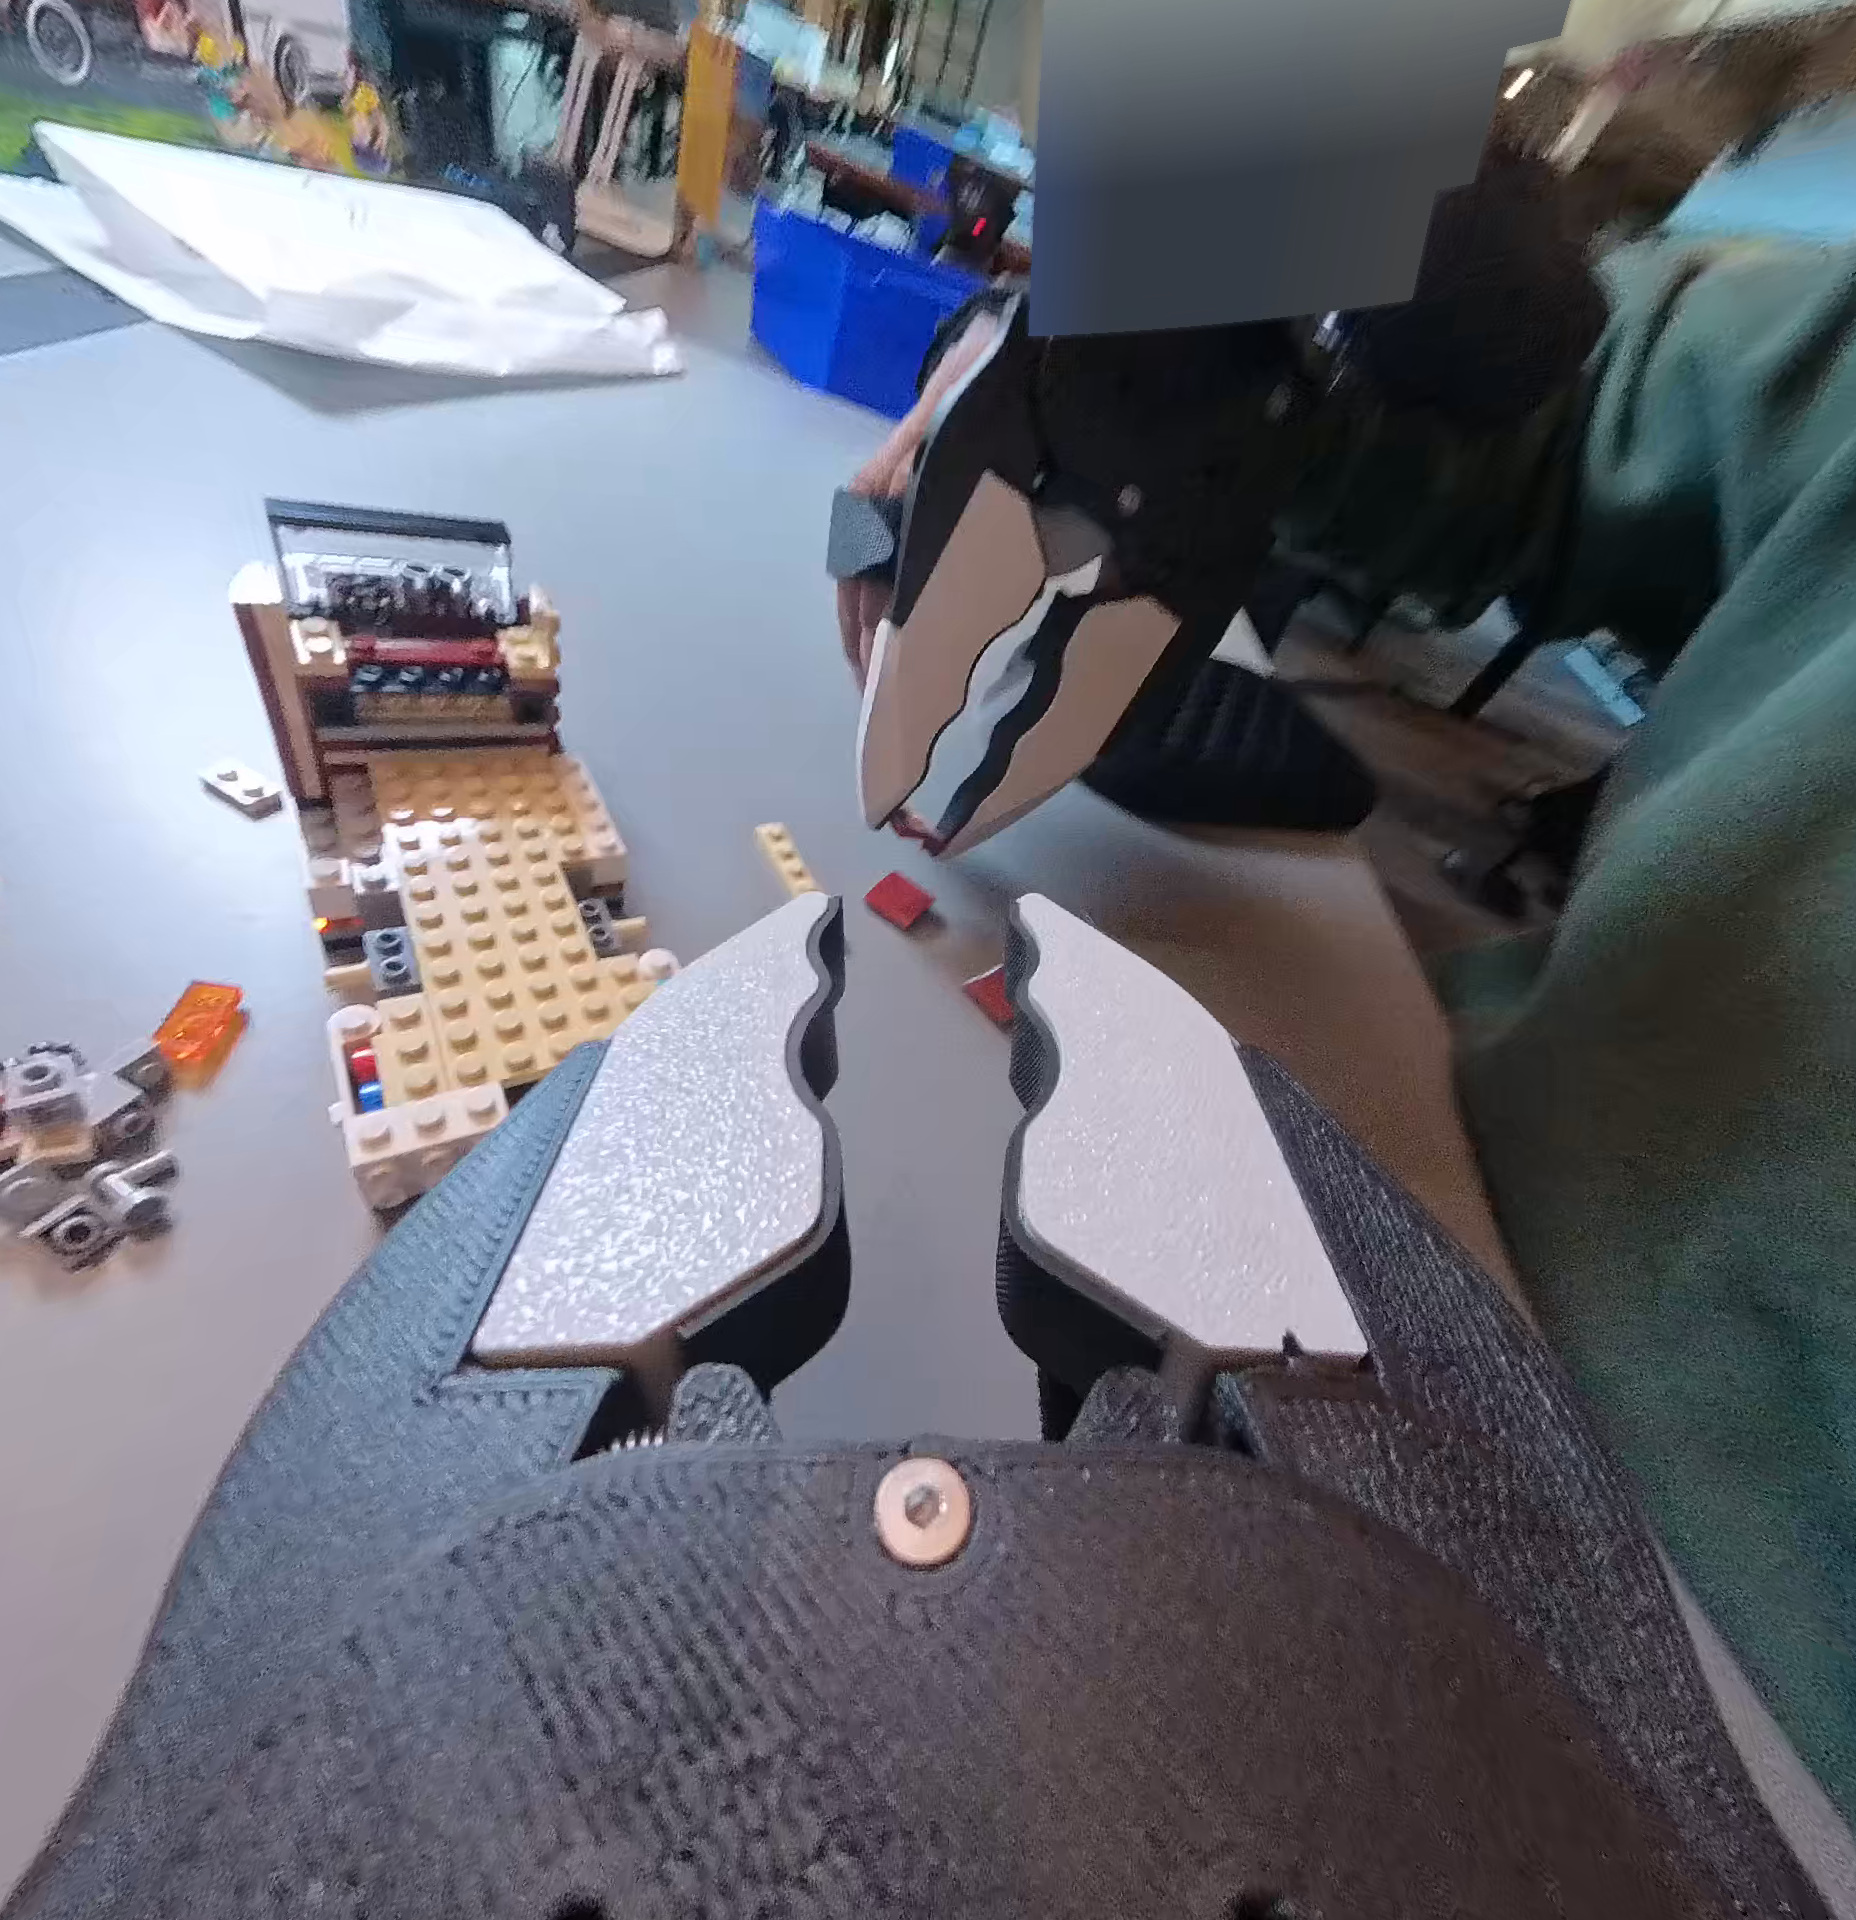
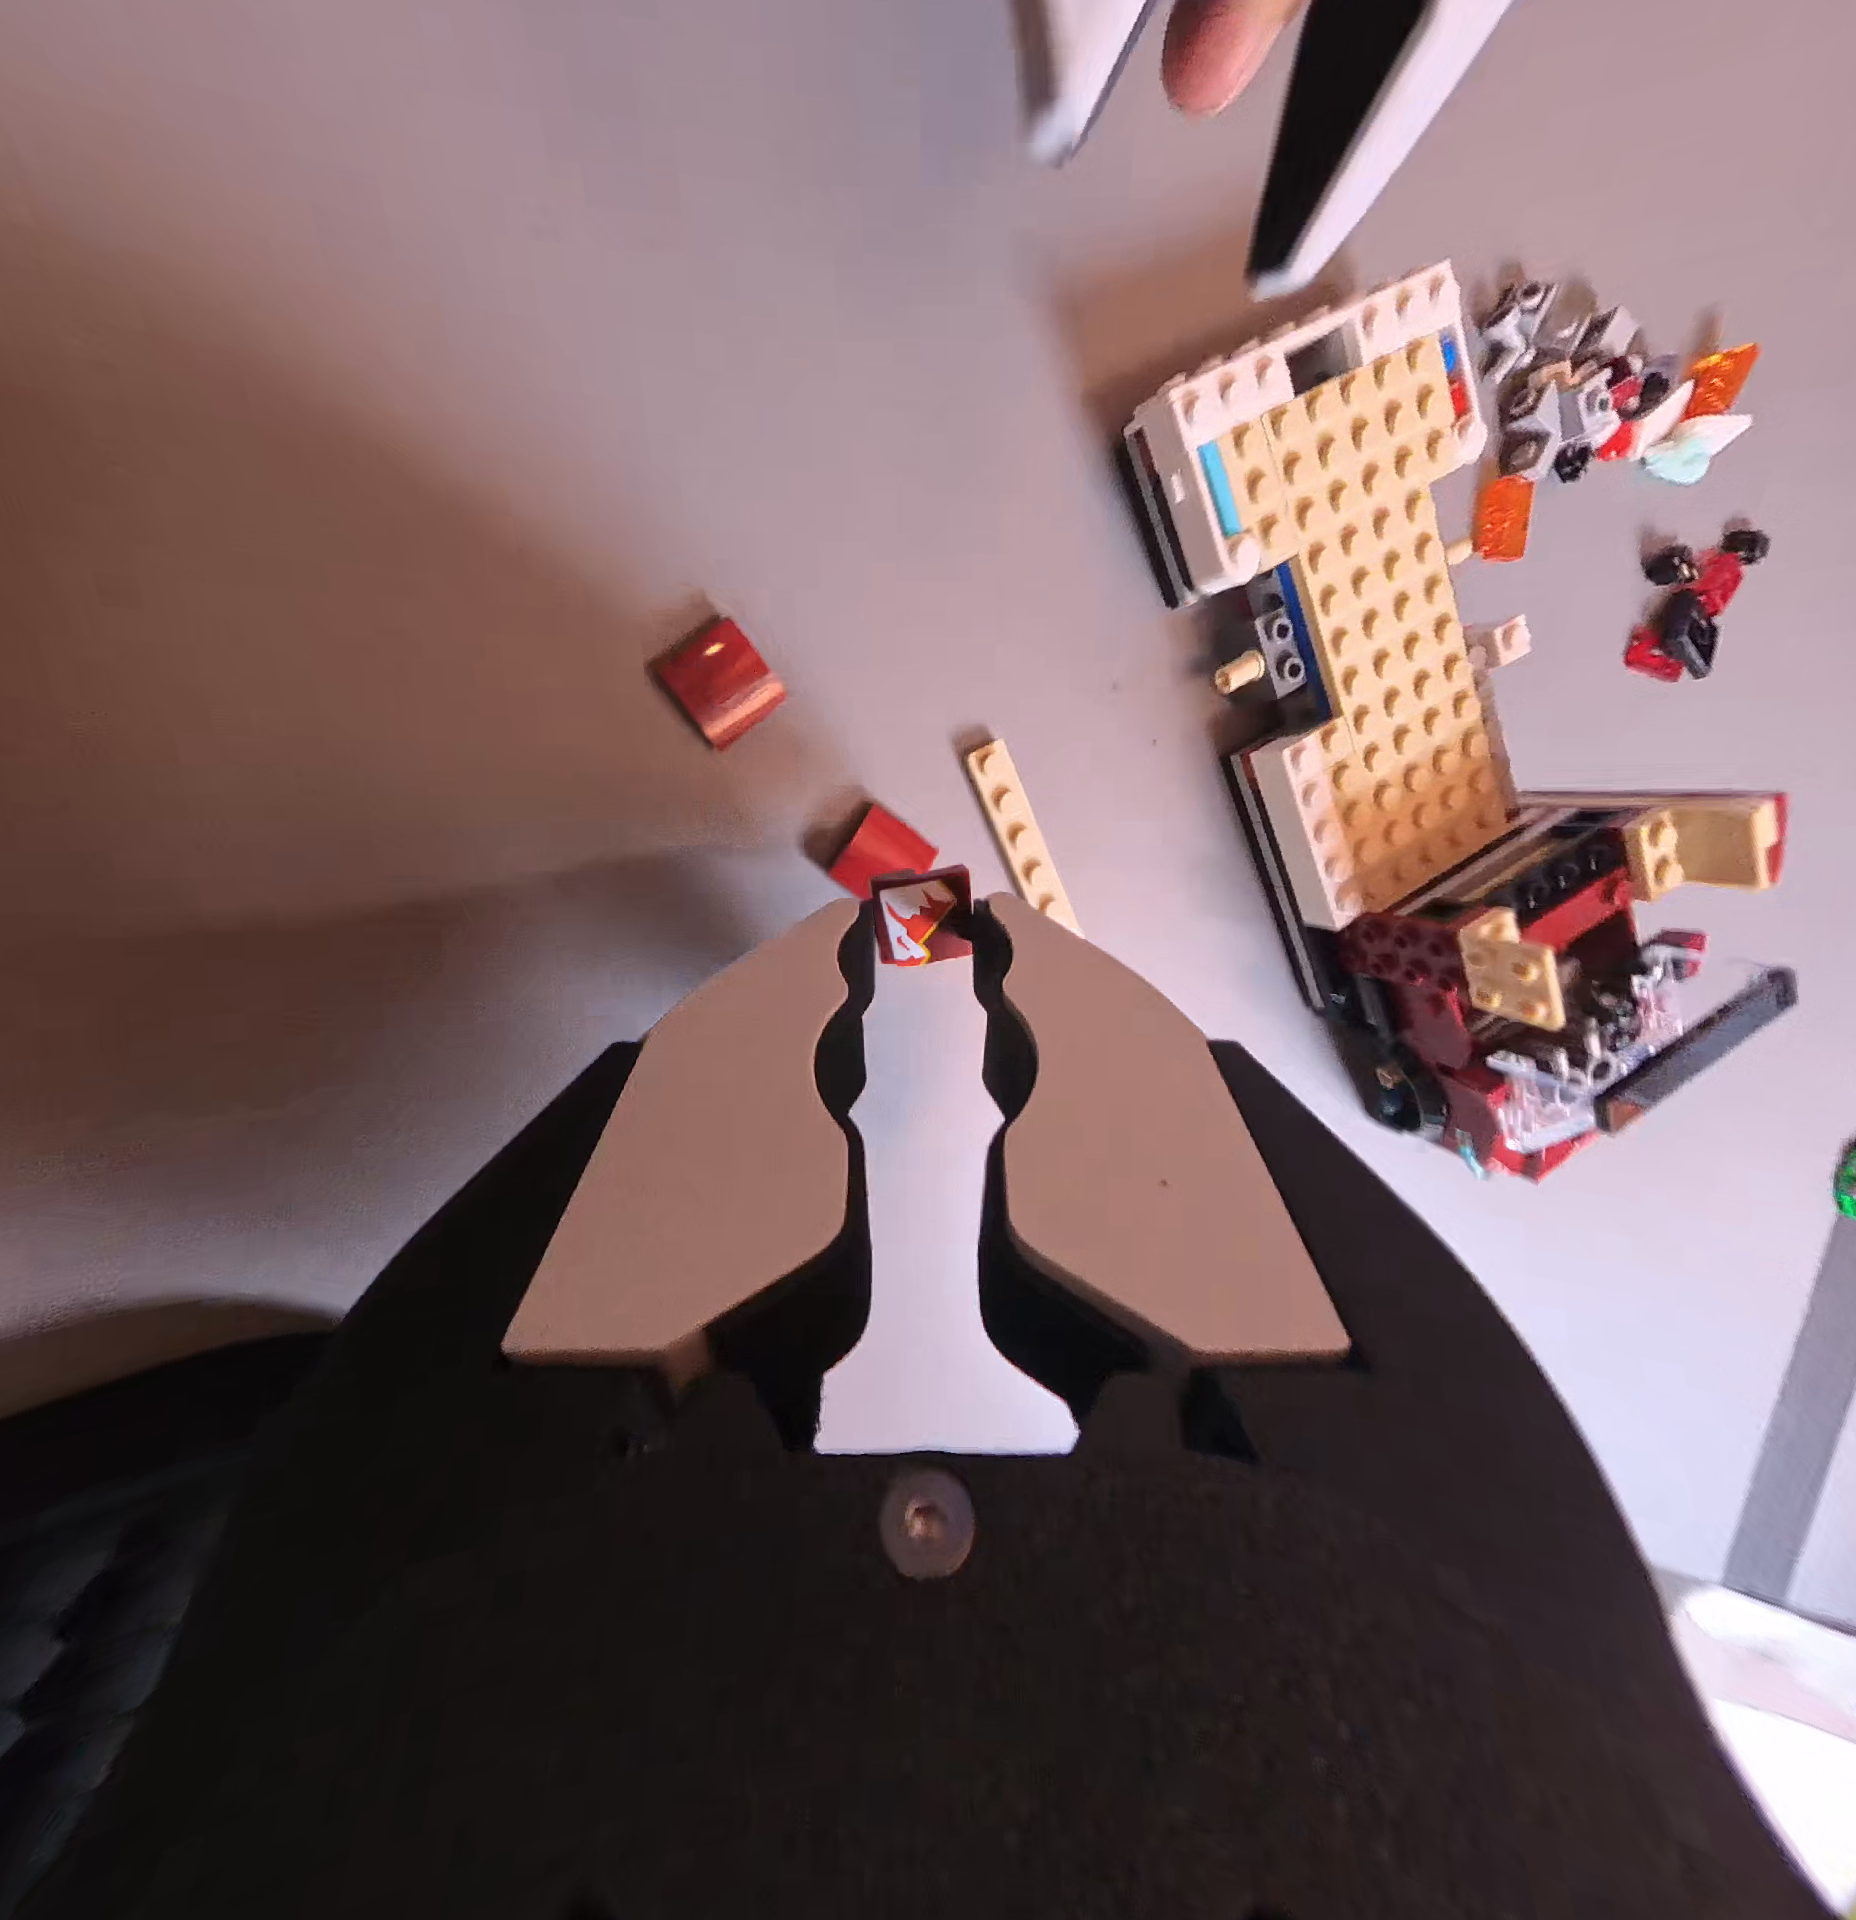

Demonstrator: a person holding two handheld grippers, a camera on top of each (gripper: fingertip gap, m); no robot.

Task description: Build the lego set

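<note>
The partly built Lego vehicle (image 1: pixel 488 914) with a tan studded floor and dark red front lies on the grey table; it also shows in the right wrist view (image 2: pixel 1391 582). My right gripper (image 2: pixel 922 920) is shut on a small dark red printed tile (image 2: pixel 916 923), held just above the table beside a tan 1x6 plate (image 2: pixel 1017 831). In the left wrist view the right gripper (image 1: pixel 908 826) points down next to that plate (image 1: pixel 787 857). My left gripper (image 1: pixel 926 920) is open and empty, just right of the vehicle. Two red curved pieces (image 2: pixel 718 681) (image 2: pixel 882 847) lie close by.
A pile of small grey and red parts (image 1: pixel 62 1143) (image 2: pixel 1589 395) and an orange clear tile (image 1: pixel 202 1018) lie left of the vehicle. A small red car (image 2: pixel 1693 603) sits near them. A white paper bag (image 1: pixel 332 260) lies at the back. A green sleeve (image 1: pixel 1734 727) fills the right. Spacing between my two grippers at the tips: around 10 cm.
</note>
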